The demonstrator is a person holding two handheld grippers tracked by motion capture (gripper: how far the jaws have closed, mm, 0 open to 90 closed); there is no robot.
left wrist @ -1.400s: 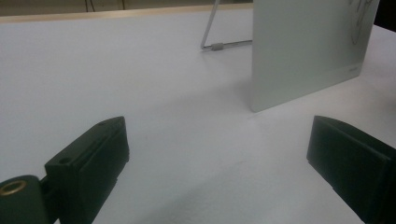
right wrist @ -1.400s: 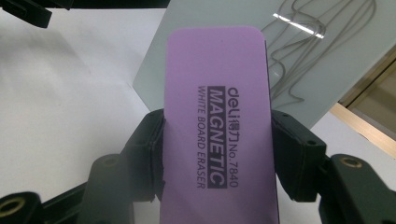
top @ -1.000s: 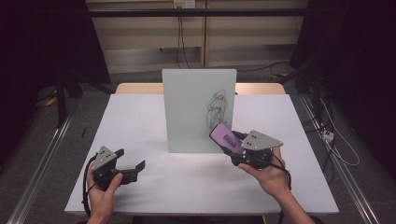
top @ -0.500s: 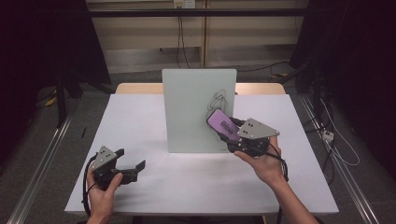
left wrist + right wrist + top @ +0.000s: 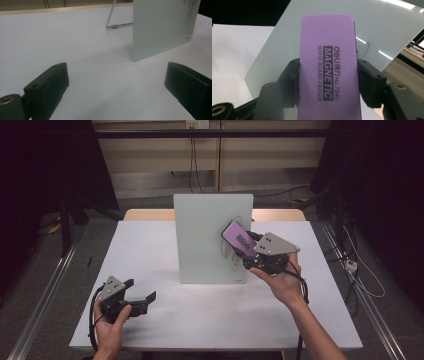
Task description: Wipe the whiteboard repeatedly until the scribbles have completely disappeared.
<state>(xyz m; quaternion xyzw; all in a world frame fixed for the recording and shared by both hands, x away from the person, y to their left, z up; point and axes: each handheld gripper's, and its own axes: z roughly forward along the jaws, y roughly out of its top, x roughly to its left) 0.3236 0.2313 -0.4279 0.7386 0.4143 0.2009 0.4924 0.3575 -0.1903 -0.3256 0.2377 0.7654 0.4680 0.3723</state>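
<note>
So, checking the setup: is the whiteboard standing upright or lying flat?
Upright. The whiteboard stands on its bottom edge on the table, propped by a wire stand behind it.

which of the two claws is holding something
The right claw: its jaws are clamped on the sides of a purple whiteboard eraser, held up at the standing whiteboard. The left claw sits open and empty near the table.

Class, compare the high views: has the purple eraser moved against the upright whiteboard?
Yes. The purple eraser, clamped in the right gripper, has risen and shifted left, farther over the whiteboard face and onto its scribble.
</note>
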